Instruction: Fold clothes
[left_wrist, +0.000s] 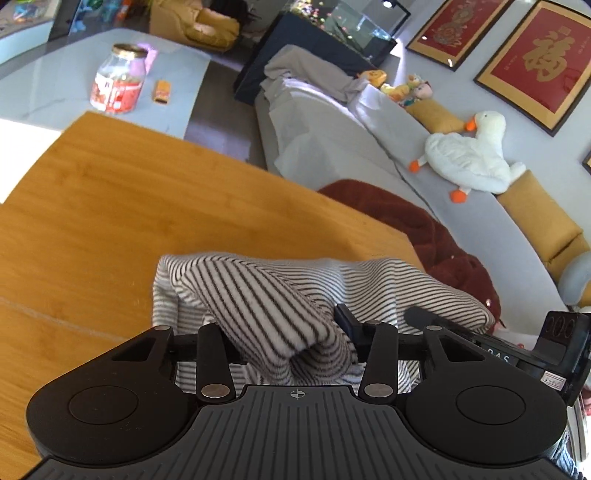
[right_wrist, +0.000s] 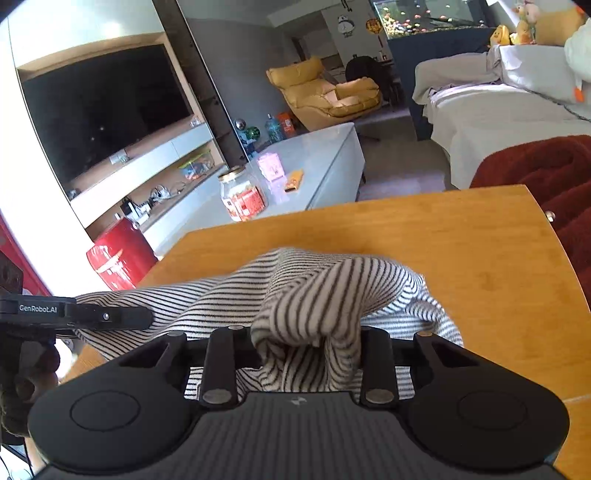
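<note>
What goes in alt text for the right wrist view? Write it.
The right gripper is shut on a bunched fold of a striped garment over a wooden table. The left gripper reaches in beside it; a jar stands behind.

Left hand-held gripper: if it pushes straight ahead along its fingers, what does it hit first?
The striped garment: a bunched fold already sits between the left hand-held gripper's fingers, so it meets cloth at once. Beyond that lies the bare wooden table. Depth is hard to judge through the fisheye.
</note>
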